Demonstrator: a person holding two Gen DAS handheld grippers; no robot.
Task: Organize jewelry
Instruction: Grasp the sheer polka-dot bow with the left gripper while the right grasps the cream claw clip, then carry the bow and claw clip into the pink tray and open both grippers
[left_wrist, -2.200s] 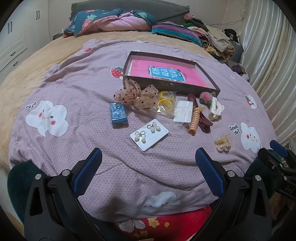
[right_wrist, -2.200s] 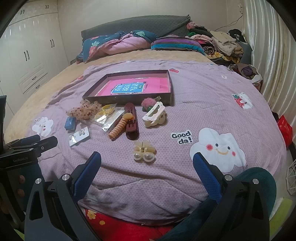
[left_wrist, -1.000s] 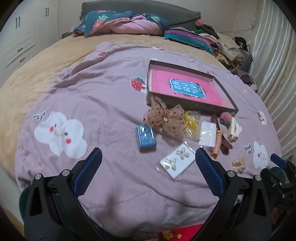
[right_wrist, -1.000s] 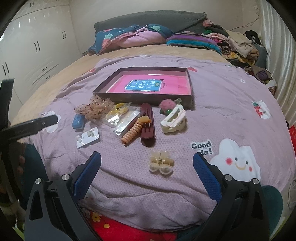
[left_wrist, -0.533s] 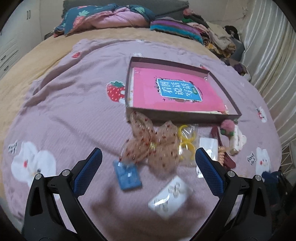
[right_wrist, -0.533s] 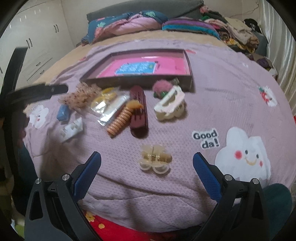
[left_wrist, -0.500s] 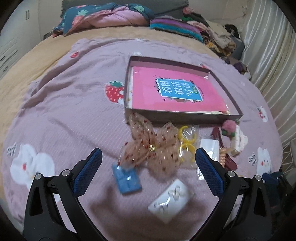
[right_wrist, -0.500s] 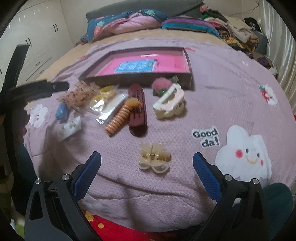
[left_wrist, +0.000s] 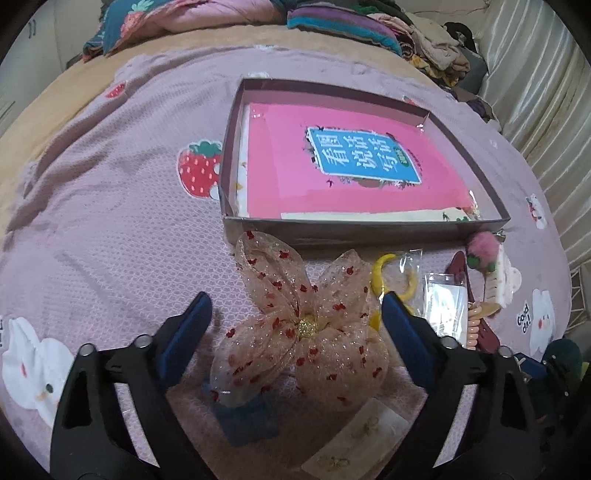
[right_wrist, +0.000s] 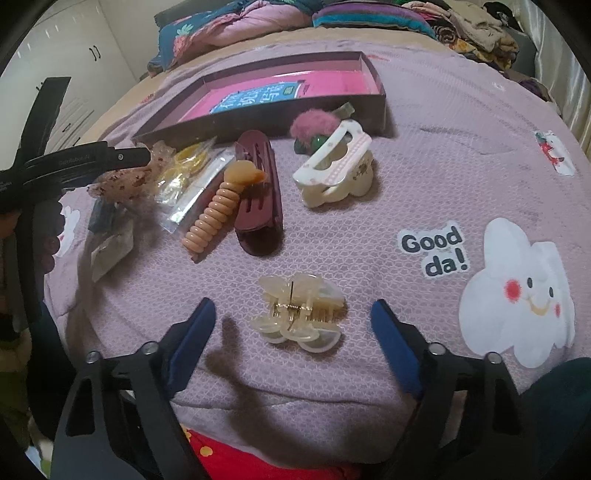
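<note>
My left gripper is open, its fingers on either side of a sheer peach bow with red dots lying on the purple bedspread. A brown tray with a pink book inside lies just beyond. My right gripper is open around a clear cream claw clip. The right wrist view also shows a white claw clip, a maroon barrette, an orange spiral clip and the left gripper's body over the bow.
Yellow rings in a bag, a clear packet, a pink pompom clip, a blue box and an earring card lie around the bow. Pillows and piled clothes fill the far end of the bed.
Both grippers have moved forward and down: the left now straddles the bow, the right now straddles the clear claw clip. Both stay open.
</note>
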